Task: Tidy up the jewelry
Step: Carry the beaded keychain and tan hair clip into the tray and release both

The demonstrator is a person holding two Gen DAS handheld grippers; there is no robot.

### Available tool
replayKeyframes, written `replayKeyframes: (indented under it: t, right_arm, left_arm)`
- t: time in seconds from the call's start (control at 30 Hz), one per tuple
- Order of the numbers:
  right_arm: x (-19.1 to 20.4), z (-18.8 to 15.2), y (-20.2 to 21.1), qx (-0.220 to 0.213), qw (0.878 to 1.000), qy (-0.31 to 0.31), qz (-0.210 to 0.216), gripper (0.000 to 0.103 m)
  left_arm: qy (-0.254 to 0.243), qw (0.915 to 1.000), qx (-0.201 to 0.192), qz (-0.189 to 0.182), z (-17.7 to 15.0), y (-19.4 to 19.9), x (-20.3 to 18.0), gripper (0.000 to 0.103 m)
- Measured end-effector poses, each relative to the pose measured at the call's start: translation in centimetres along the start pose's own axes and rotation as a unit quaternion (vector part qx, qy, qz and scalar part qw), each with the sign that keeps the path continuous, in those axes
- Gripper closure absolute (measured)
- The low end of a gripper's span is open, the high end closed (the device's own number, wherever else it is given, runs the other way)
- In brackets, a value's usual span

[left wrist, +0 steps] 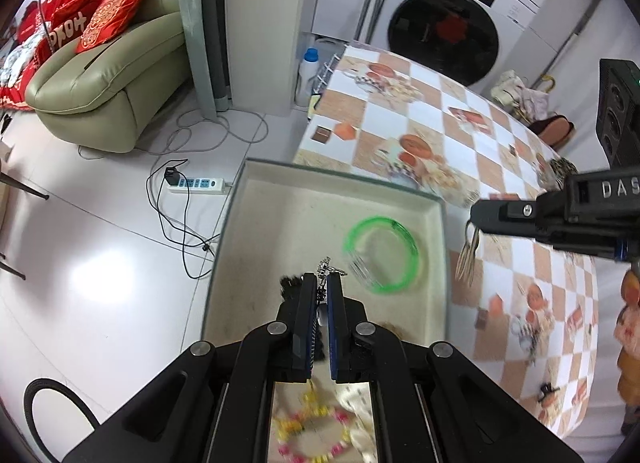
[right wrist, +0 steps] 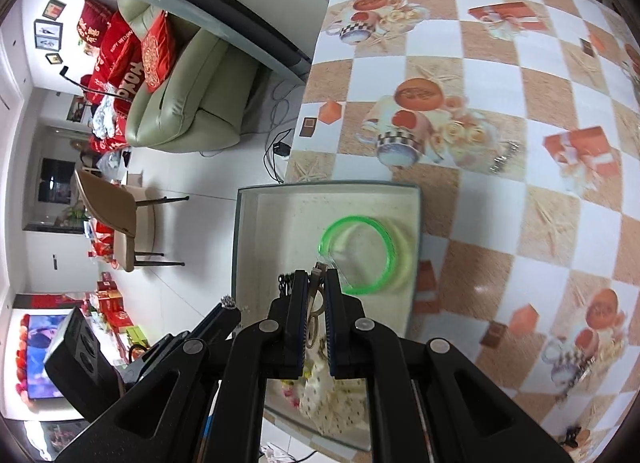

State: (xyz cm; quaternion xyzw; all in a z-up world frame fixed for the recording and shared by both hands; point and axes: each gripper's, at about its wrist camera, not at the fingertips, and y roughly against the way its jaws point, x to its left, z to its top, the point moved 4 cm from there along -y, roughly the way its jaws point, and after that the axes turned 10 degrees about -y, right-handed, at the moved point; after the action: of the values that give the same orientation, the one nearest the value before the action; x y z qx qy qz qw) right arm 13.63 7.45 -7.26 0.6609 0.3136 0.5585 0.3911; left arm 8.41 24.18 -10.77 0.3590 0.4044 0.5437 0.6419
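A shallow cream tray (left wrist: 280, 179) (right wrist: 256, 231) sits at the table's corner. A green bangle (left wrist: 382, 255) (right wrist: 360, 253) lies in it. My left gripper (left wrist: 322, 283) is shut on a small silver chain piece (left wrist: 325, 266) above the tray; a black hair piece (left wrist: 291, 285) lies beside its left finger. My right gripper (right wrist: 318, 277) is shut on a gold hoop earring (right wrist: 316, 305), seen hanging from it in the left wrist view (left wrist: 468, 259). A pink and yellow bead bracelet (left wrist: 308, 431) lies under the left gripper.
The table has a checkered orange and white cloth (left wrist: 480, 135) (right wrist: 500, 143). A small black clip (left wrist: 546, 389) (right wrist: 570, 437) lies near the table's edge. Beyond the table's edge are the floor, a power strip (left wrist: 196, 185), a sofa (left wrist: 104, 75) and a chair (right wrist: 120, 223).
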Motion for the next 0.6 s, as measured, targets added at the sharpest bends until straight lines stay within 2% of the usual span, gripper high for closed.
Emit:
replayKeyframes:
  t: [0.23,0.6]
  right_arm:
    - [0.6,2.2,-4.2,0.002,1.0,-0.008,-0.004,0.095]
    - [0.8,4.3,-9.2,0.005,1.0,-0.022,-0.008,0.095]
  left_arm:
    - [0.008,0.9999,0.008,0.011,1.5,-3.7,1.4,0.094]
    - [0.018,0.9987,0.036,0.031,1.2,-8.3,2.3,0.094]
